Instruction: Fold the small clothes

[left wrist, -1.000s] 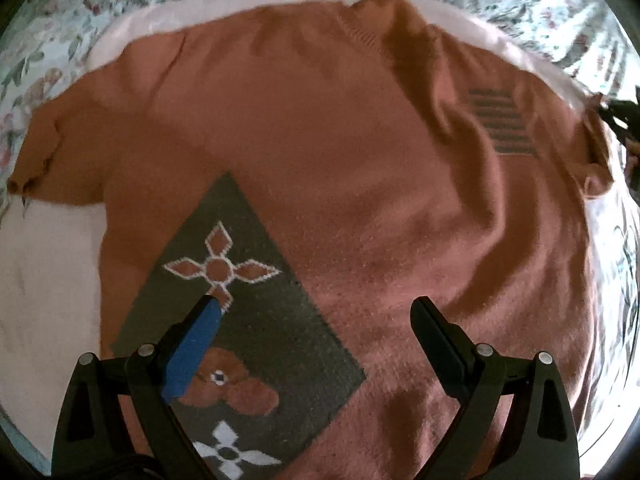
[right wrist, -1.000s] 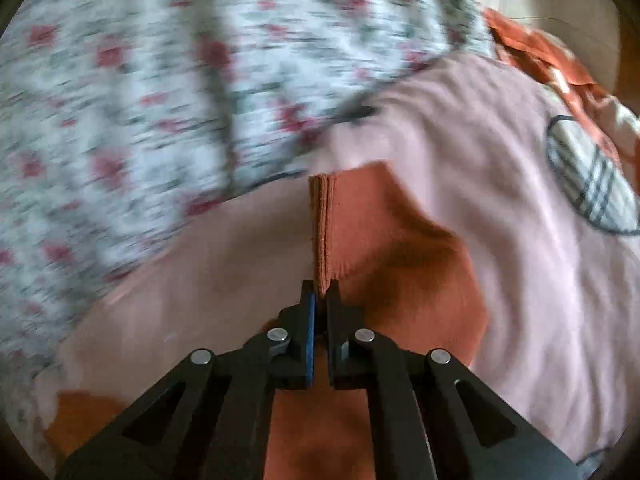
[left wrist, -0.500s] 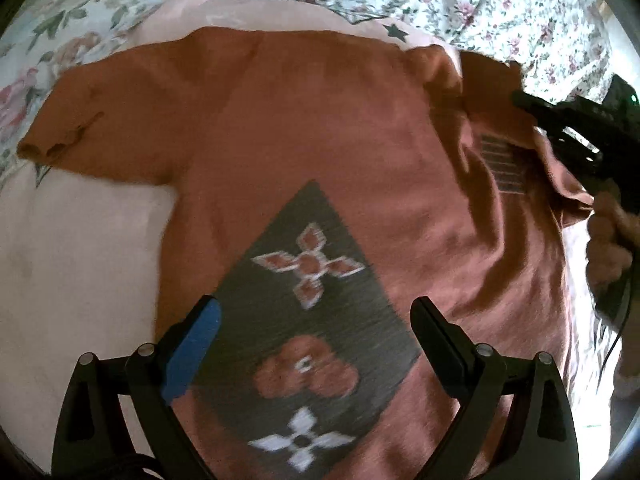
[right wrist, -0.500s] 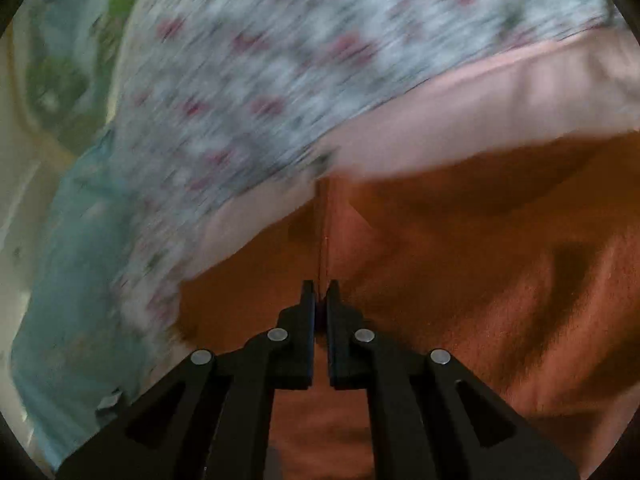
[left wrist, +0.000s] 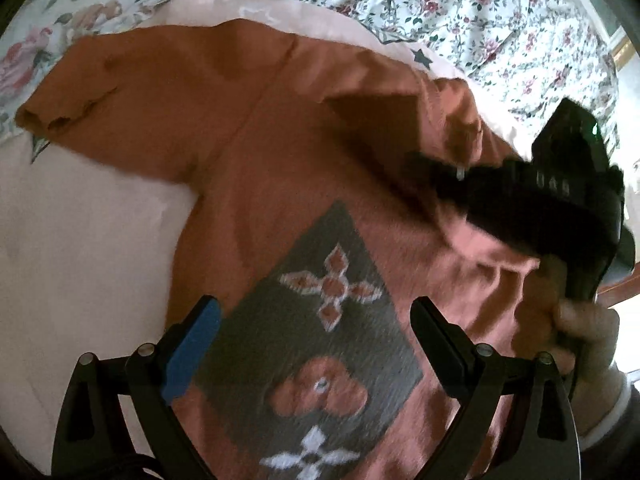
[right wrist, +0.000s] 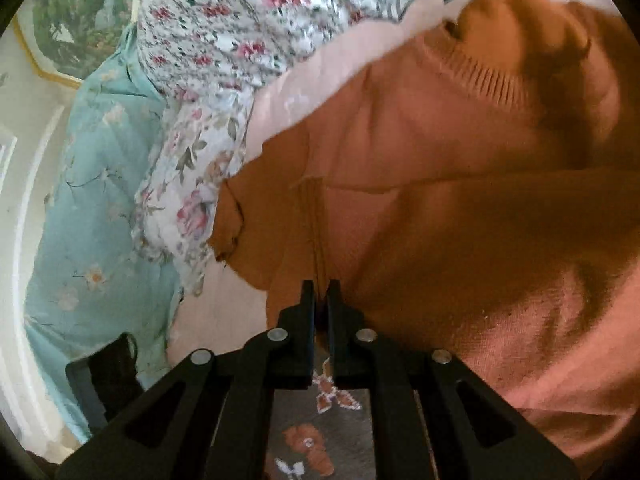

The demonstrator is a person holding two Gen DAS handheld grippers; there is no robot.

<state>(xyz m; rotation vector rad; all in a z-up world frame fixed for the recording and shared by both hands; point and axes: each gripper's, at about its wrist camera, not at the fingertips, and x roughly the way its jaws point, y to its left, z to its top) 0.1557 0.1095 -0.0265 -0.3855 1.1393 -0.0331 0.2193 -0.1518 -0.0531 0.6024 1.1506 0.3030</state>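
On bed, centre of left wrist frame: orange knit sweater (left wrist: 256,168), spread flat over pink cloth (left wrist: 80,240).
Axis: collar (right wrist: 492,76) toward upper right, hem at bottom; left-hand sleeve (left wrist: 68,108) points left.
Handling: soft, light, limp; take by cuffs, hem or seams.
Right gripper (right wrist: 320,300): jaws just easing apart, sleeve fold between them.
Left gripper (left wrist: 316,332): spread wide, empty, above grey diamond motif (left wrist: 312,356).

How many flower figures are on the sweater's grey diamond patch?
3: an orange cross-flower near the top corner, a rounded orange flower in the middle, a white one lowest; more may be hidden.
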